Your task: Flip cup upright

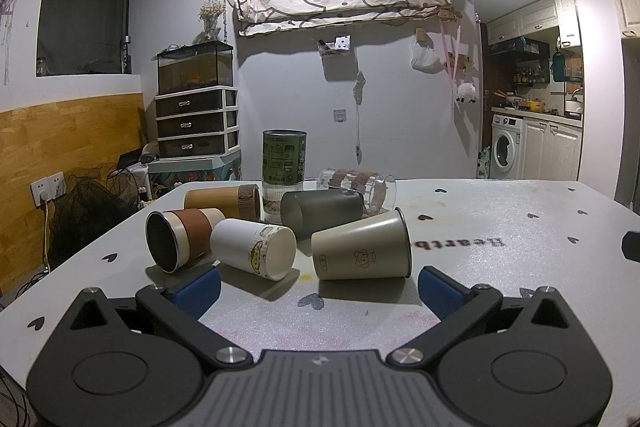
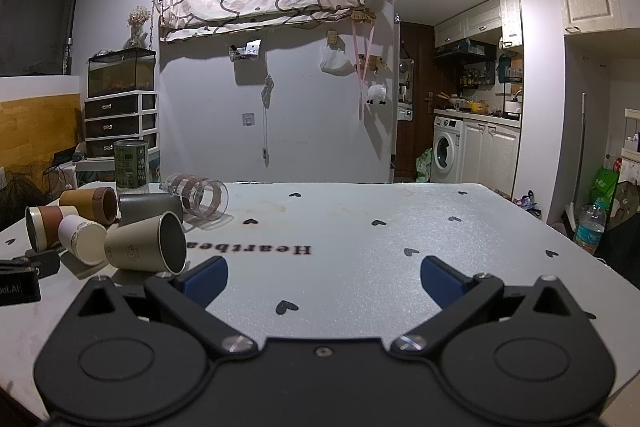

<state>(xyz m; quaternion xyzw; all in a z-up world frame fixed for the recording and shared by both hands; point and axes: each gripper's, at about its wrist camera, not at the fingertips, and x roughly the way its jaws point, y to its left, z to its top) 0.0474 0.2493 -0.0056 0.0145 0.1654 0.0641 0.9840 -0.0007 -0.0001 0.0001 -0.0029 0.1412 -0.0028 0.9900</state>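
Blue-padded, the left gripper [image 1: 319, 281] hovers low over the table [image 1: 500, 267], jaws spread wide and empty, just short of the olive cup [image 1: 362, 251] lying on its side with a small bear drawing. Right gripper [image 2: 324, 277] is likewise released, right of that cup [image 2: 146, 247]. "Heartbea" prints upside down beside it; the green can's [image 1: 284, 157] label is unreadable.

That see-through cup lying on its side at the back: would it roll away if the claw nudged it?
Probably. The clear cup lies on its round side on the flat table, so a sideways nudge would likely roll it. It looks hard and smooth, perhaps slippery; whether glass or plastic, I cannot tell.
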